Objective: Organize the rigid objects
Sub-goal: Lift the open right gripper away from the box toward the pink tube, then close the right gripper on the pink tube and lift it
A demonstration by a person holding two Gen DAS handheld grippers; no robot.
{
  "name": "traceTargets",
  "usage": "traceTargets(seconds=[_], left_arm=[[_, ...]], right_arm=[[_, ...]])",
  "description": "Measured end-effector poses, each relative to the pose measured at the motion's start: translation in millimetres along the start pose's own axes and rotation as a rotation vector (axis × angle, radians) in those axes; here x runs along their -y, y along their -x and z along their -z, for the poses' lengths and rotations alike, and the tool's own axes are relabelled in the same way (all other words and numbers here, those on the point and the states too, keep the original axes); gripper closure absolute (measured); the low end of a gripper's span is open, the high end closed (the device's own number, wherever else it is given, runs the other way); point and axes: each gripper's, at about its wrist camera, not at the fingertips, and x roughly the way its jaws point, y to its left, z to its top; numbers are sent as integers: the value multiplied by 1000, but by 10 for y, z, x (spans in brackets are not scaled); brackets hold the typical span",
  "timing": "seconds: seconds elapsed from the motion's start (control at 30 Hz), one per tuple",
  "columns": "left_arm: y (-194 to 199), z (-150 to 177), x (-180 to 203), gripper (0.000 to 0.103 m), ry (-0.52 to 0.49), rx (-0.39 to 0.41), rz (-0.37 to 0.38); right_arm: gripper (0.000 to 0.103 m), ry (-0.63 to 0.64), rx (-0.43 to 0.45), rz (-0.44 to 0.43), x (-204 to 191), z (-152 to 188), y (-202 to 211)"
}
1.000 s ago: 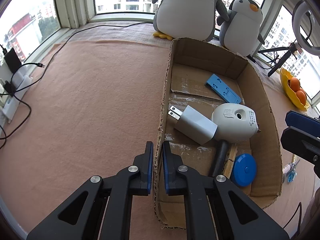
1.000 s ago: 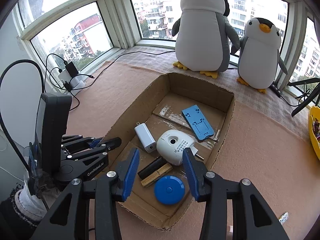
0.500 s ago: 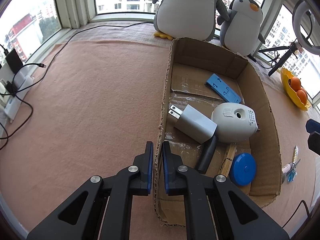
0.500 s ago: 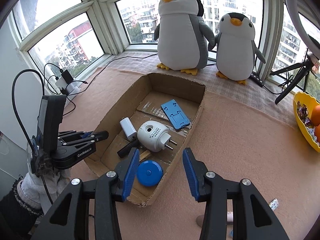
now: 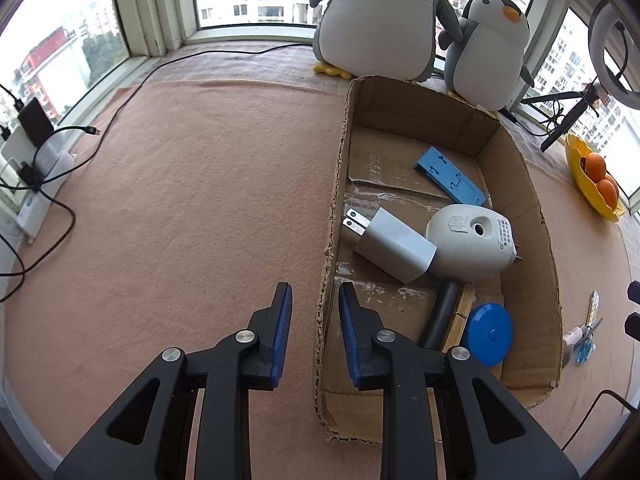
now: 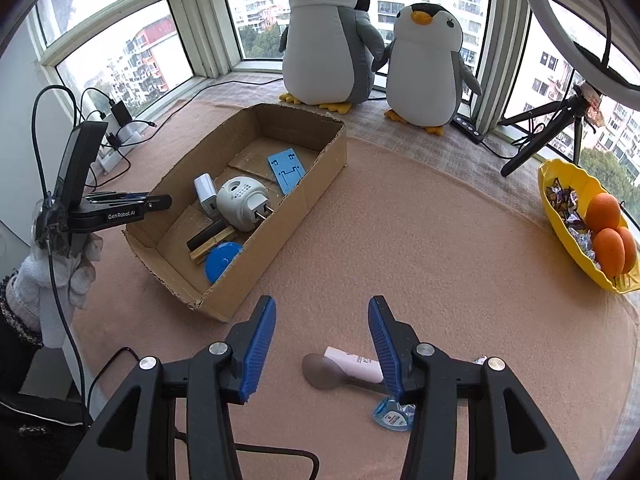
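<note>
Sorting pauses: your left gripper (image 5: 314, 300), empty, has just been parting astride the cardboard box (image 6: 288, 216) wall. Your right gripper (image 6: 322, 320), half open and empty, hovers over the white tube (image 6: 354, 366) on the blanket's near edge; lower and close next.

Two plush penguins (image 6: 328, 40) by the window; yellow bowl (image 6: 560, 216) — oranges (image 6: 606, 212), sweets; tripod (image 6: 540, 136)
</note>
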Motion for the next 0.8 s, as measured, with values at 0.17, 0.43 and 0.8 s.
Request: traceTargets(seconds=[0.17,0.43,0.8], left_arm=[[79,19,-8,70,9,9,-5],[276,86,-127,70,44,30,-16],[528,142,-245,70,109,67,-19]], right_arm=[[59,68,-80,-9,63,190,-91],[59,201,-210,-6,51,381,-351],[59,320,-308,44,79,411,-747]])
